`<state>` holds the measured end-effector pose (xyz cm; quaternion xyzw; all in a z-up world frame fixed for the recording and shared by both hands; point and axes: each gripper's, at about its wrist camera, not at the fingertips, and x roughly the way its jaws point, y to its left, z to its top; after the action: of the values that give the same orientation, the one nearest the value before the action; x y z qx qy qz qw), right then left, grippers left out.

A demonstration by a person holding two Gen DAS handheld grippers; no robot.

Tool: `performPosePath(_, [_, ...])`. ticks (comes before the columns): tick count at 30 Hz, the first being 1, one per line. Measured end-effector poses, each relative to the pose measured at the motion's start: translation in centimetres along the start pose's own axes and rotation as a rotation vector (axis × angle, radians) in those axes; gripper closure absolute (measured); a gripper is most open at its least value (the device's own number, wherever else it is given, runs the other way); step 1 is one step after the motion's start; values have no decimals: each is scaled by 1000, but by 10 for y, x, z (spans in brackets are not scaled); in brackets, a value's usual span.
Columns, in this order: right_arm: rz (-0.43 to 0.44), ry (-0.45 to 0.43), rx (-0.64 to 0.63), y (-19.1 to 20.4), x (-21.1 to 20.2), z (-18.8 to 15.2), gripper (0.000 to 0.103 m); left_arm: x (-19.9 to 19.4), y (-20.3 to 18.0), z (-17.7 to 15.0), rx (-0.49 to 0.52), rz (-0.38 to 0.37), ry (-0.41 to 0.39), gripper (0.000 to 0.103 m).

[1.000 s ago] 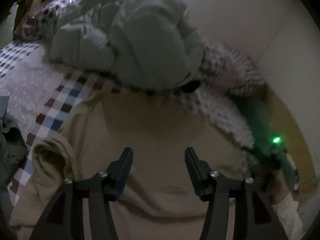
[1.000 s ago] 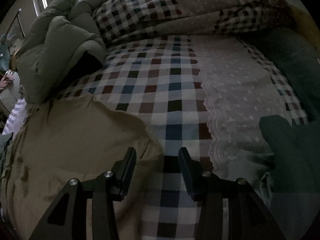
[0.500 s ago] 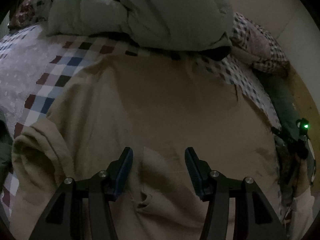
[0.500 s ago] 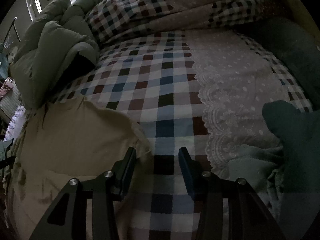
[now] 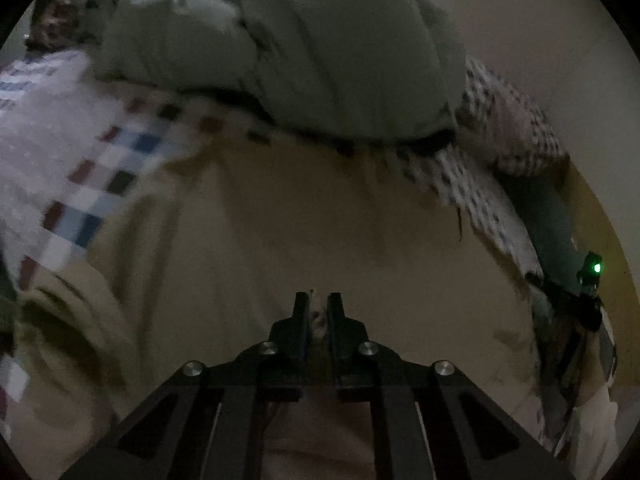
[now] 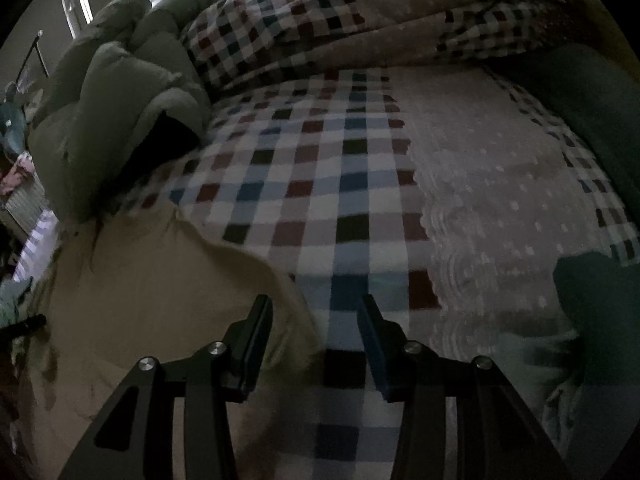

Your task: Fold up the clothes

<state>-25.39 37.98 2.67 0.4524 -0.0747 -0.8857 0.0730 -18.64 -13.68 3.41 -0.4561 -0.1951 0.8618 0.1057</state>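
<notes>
A beige garment [image 5: 320,220] lies spread flat on the checked bedspread [image 5: 100,184]. My left gripper [image 5: 318,300] is low over its middle, jaws closing, with a small pinch of the beige cloth pressed between the pads. In the right wrist view the same beige garment [image 6: 152,280] fills the lower left. Its right edge runs under my right gripper [image 6: 316,304], which hovers open with its left finger above the cloth and its right finger above the bedspread [image 6: 320,184]. Nothing is gripped there.
A puffy grey-green jacket [image 5: 320,48] is heaped just beyond the beige garment, also at the left as a grey-green jacket [image 6: 120,120]. A folded checked quilt [image 6: 360,12] lies at the back. Dark green clothes [image 6: 592,300] sit at the right. A green light [image 5: 596,268] glows at the bed's side.
The left gripper came down onto the beige garment and its jaws went from wide apart to nearly together on a pinch of cloth. The right gripper stayed open and almost still.
</notes>
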Motion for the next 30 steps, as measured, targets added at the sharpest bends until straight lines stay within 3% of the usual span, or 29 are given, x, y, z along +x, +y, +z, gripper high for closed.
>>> performPosePath(5, [-13, 9, -23, 5, 2, 5, 56, -11, 14, 10, -41, 25, -53, 95])
performPosePath(14, [-30, 49, -56, 11, 18, 1, 57, -11, 16, 9, -40, 35, -59, 95])
performPosePath(15, [-42, 56, -69, 12, 20, 1, 67, -13, 16, 10, -40, 30, -64, 95])
performPosePath(16, [-54, 64, -81, 14, 22, 1, 94, -15, 16, 10, -38, 29, -68, 95])
performPosePath(17, [-67, 66, -98, 15, 22, 1, 100, -16, 15, 10, -36, 29, -73, 95])
performPosePath(24, [-143, 5, -122, 17, 7, 13, 102, -26, 11, 15, -12, 85, -117, 96])
performPosePath(29, [-198, 26, -123, 18, 26, 11, 99, 7, 23, 21, -8, 205, -34, 94])
performPosePath(30, [-213, 37, -121, 18, 32, 9, 94, 12, 27, 21, -22, 207, -16, 94])
